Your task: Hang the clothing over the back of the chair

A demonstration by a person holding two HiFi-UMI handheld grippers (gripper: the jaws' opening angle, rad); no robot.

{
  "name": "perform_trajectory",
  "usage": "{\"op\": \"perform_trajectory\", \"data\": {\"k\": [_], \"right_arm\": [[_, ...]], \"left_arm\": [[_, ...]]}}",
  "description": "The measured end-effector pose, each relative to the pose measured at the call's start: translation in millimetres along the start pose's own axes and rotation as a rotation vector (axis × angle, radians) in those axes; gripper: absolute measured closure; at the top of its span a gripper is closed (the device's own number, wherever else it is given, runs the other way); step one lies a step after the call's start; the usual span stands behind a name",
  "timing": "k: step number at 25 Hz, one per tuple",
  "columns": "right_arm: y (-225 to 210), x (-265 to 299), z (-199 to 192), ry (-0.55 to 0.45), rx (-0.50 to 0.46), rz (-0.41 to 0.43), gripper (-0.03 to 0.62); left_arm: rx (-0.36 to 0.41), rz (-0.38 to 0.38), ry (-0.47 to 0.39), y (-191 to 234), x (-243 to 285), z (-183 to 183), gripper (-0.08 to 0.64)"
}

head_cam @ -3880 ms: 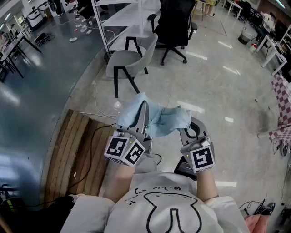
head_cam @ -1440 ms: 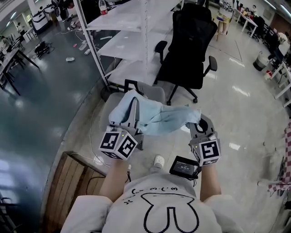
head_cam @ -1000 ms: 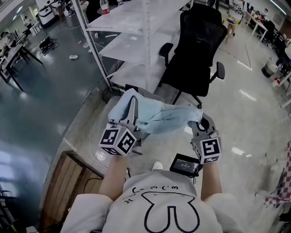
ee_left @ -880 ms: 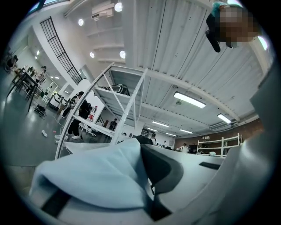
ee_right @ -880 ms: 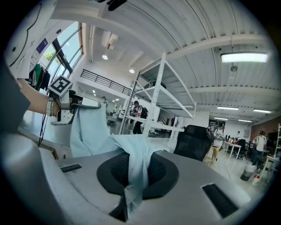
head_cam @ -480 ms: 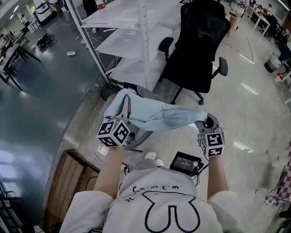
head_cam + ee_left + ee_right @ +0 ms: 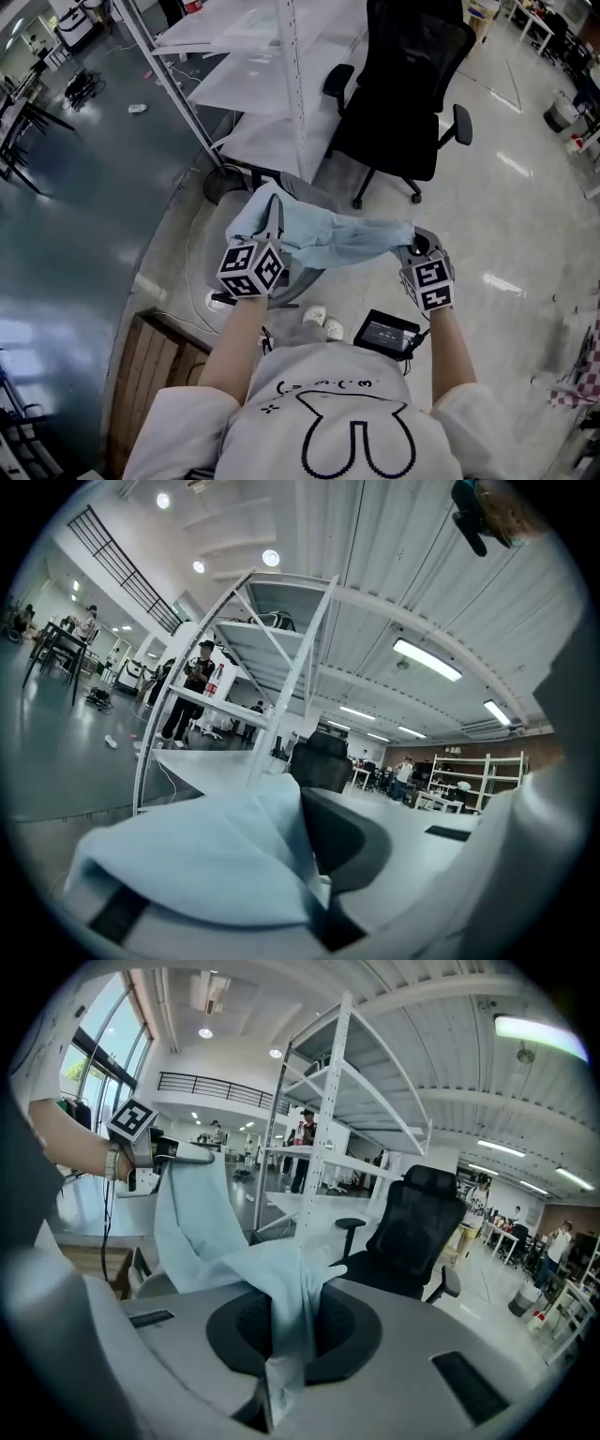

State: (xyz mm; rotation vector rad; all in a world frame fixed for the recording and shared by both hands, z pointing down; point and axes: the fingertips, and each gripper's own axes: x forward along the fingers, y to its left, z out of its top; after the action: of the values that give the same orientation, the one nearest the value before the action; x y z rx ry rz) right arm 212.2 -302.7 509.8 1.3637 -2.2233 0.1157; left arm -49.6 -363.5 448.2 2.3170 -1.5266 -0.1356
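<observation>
Glossy pale floor (image 7: 506, 206) of a big workshop spreads behind everything, with a white metal shelving rack (image 7: 291, 84) and a black office chair (image 7: 403, 84) standing beyond a low grey chair (image 7: 302, 194) with a curved shell. Over this grey chair hangs the light blue clothing (image 7: 328, 239), soft and wrinkled, stretched as a sagging band whose long axis runs from side to side across the chair. The left gripper (image 7: 273, 208) has its jaws pressed together on one end, almost directly above the chair. The right gripper (image 7: 413, 242) pinches the other end, out past the chair's right side. I judge that the chair back lies just below both grippers, with the left hand nearer.
</observation>
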Motion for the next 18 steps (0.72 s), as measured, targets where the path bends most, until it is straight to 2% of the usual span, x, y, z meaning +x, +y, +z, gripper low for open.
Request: {"op": "perform_trajectory", "data": {"k": [5, 10, 15, 18], "right_arm": [[14.0, 32.2, -30.3, 0.153, 0.039, 0.065, 0.588], [16.7, 53.5, -65.2, 0.324, 0.026, 0.078, 0.586], [13.9, 58.4, -115.8, 0.513, 0.015, 0.060, 0.586], [16.2, 56.0, -141.1, 0.576, 0.050, 0.071, 0.584]], "left_arm": [[-0.017, 0.008, 0.057, 10.3, 12.3, -22.9, 0.543], [-0.037, 0.028, 0.125, 22.2, 23.2, -51.4, 0.543], [-0.160, 0.062, 0.178, 34.4, 30.7, -82.3, 0.543], [-0.207, 0.100, 0.254, 45.8, 32.5, -106.8, 0.543]]}}
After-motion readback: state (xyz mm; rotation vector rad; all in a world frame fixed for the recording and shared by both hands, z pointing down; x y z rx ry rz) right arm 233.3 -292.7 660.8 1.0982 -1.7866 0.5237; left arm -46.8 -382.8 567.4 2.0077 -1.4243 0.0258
